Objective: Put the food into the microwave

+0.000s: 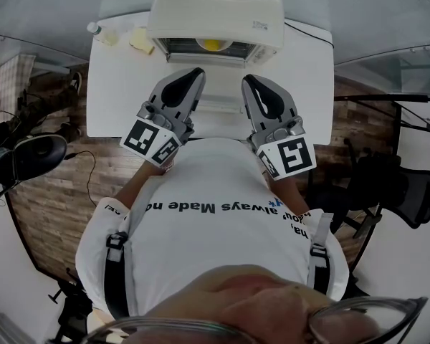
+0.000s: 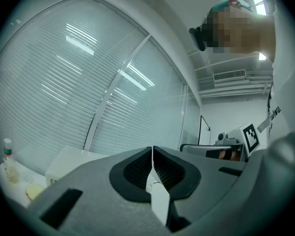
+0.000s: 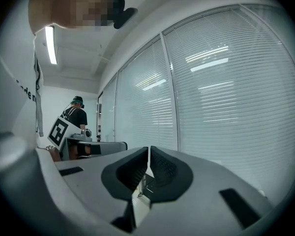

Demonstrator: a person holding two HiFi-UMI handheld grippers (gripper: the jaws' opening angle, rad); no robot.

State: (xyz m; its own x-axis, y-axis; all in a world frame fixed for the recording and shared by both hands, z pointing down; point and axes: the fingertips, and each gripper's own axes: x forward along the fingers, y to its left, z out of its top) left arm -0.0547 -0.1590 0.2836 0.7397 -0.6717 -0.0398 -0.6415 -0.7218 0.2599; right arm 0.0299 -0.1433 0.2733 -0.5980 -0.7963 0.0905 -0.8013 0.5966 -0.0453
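Jaws on both grippers are closed tip to tip with nothing between them, as each gripper view shows. Left gripper [image 1: 194, 75] [image 2: 152, 149] and right gripper [image 1: 249, 82] [image 3: 148, 149] are held side by side close to the person's chest, over the near edge of the white table [image 1: 115, 102], and point toward the far side. They sit apart from each other, neither touching anything on the table.

Microwave [image 1: 215, 6], white, stands at the far middle of the table with its front open and the cavity showing. Food [image 1: 212, 44], a yellow lump on something white, already sits inside the cavity, well apart from both grippers.

Far left corner of the table: a small clear bottle [image 1: 94, 29] [image 2: 8, 157], and just right of it a pale yellow item [image 1: 141, 40], type unclear.

Black office chair [image 1: 408, 188] is on the right, off the table. Both gripper views tilt up at window blinds [image 3: 226, 82]; another person [image 3: 77, 116] stands far off in the right gripper view.
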